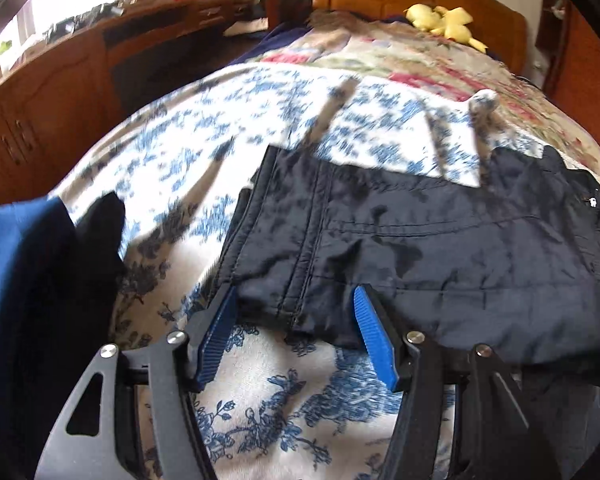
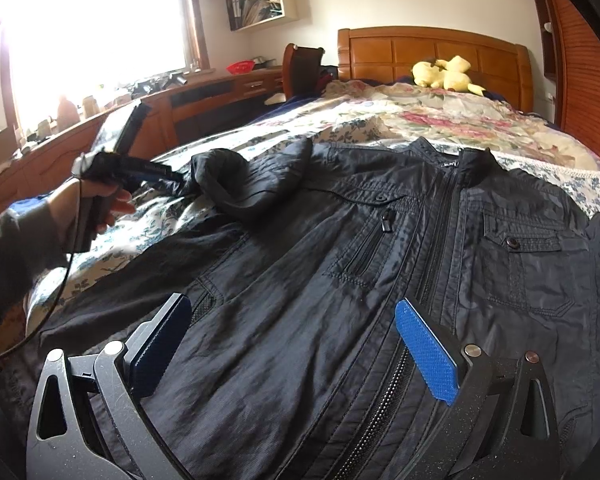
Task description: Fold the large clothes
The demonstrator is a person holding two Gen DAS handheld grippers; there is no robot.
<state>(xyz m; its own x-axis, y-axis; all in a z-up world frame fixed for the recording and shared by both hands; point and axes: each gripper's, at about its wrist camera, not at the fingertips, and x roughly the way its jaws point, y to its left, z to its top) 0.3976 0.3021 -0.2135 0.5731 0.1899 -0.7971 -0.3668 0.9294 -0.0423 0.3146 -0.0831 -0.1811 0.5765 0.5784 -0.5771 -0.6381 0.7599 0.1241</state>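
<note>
- Two grippers work over one dark jacket (image 2: 380,240) that lies spread front-up on a bed with a blue-and-white flowered bedspread (image 1: 204,128).
- Left gripper (image 1: 296,312): its jaws stand wide apart, the blue pads (image 1: 374,336) on either side of the sleeve (image 1: 380,240), one at its end and one on top of the cloth. Nothing is clamped between them.
- From the right wrist view, the left gripper (image 2: 172,178) is at the folded-over sleeve (image 2: 236,184), its tip touching or just beside the cloth; from this view I cannot tell how wide it is. A bare hand (image 2: 88,208) grips its handle.
- Right gripper (image 2: 292,320): jaws wide, hanging just over the jacket's lower front, with the zipper (image 2: 440,216) running near the right-hand pad (image 2: 428,352). It holds nothing.
- The jacket's collar points toward the wooden headboard (image 2: 432,52); a buttoned chest pocket (image 2: 516,244) shows on one side.
- A yellow stuffed toy (image 2: 444,74) rests near the headboard, on a pink-flowered quilt (image 2: 440,116).
- A wooden desk (image 2: 220,92) runs under the bright window (image 2: 92,20).
</note>
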